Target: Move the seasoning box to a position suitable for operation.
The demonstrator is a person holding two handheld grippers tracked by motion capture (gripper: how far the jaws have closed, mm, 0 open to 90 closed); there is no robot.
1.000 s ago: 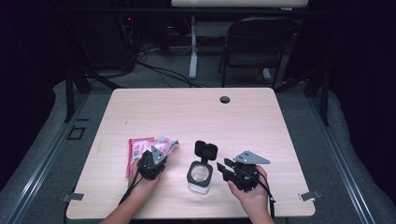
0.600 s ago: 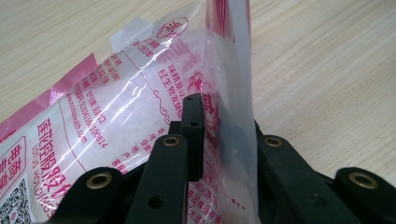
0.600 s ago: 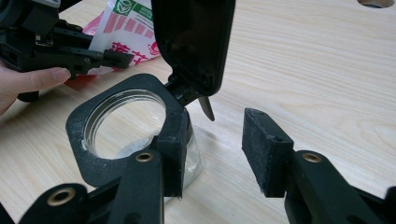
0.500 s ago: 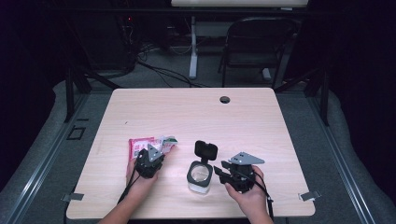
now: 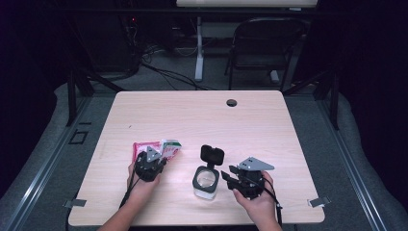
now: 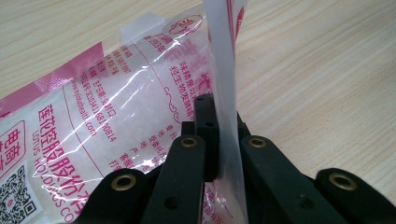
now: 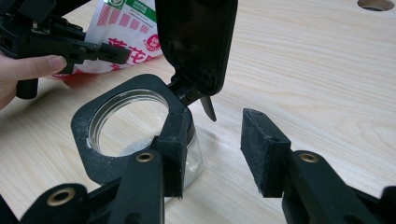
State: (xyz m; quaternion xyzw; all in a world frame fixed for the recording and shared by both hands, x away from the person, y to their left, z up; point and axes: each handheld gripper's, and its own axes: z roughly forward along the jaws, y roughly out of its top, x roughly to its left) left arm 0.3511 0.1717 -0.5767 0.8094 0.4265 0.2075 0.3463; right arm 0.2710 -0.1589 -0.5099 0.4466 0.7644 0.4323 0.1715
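Two tools are in my hands at the near edge of the worktop [image 5: 269, 120]. My left tool [image 5: 153, 162] has just been closing and is now clamped tight on the clear sealed edge of a pink-and-white sachet [image 6: 116, 107]; in the left gripper view the film stands pinched between the two pads. In the high view the sachet [image 5: 159, 148] lies flat on the worktop at about 12 o'clock from my left hand [image 5: 142, 185], its green-and-white end toward 2 o'clock.

My right tool [image 7: 212, 154] stands partly open with nothing held. Its left pad lies against or just beside the black collar of a small glass jar [image 7: 121, 135]; I cannot tell which. Its right pad is apart from the jar, over bare wood. The jar's hinged black lid [image 7: 196, 42] is tipped up and open, and a little white powder shows at the bottom. In the high view the jar [image 5: 206, 179] sits between the two tools, at 9 o'clock from the right one [image 5: 231, 175].
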